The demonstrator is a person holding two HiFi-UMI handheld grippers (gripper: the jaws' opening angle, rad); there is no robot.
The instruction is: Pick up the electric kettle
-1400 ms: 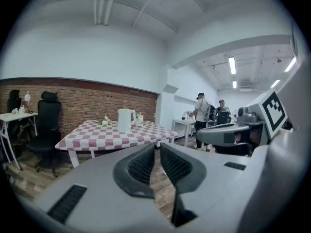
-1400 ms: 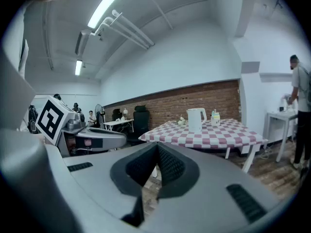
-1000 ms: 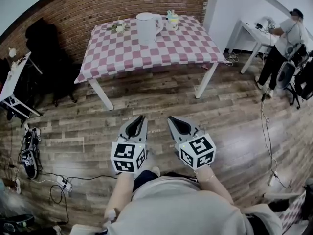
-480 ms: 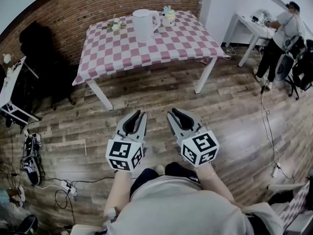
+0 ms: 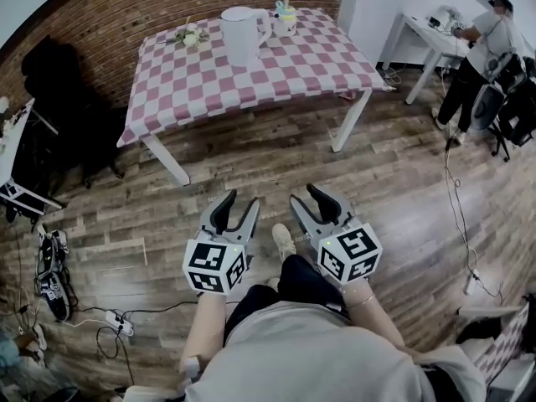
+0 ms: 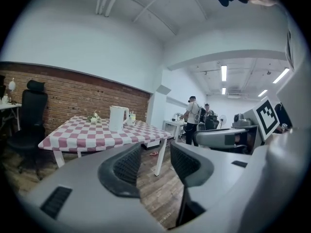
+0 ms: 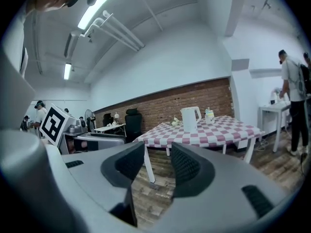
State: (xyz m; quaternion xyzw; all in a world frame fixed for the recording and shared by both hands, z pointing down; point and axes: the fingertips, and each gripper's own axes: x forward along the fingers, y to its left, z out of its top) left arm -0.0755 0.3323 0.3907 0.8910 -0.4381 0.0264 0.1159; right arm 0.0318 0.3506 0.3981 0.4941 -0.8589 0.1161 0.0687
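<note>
The electric kettle (image 5: 240, 33) is still a long way off. It stands upright towards the far side of the checkered bench (image 5: 276, 78). In the head view that's pretty much dead 12 o'clock from the left gripper (image 5: 238, 208) and more like 11 o'clock from the right gripper (image 5: 309, 201). There's a big stretch of wooden floor (image 5: 251, 153) in between, so both are well apart from it, and I wouldn't call either hand really nearer. The kettle's long axis runs straight up, and the handle (image 5: 266, 28) sticks out at 3 o'clock, so my guess is the right one has the easier line to it. Both sets of jaws have just been opening and stand partly apart. Neither pair has anything between them.
</note>
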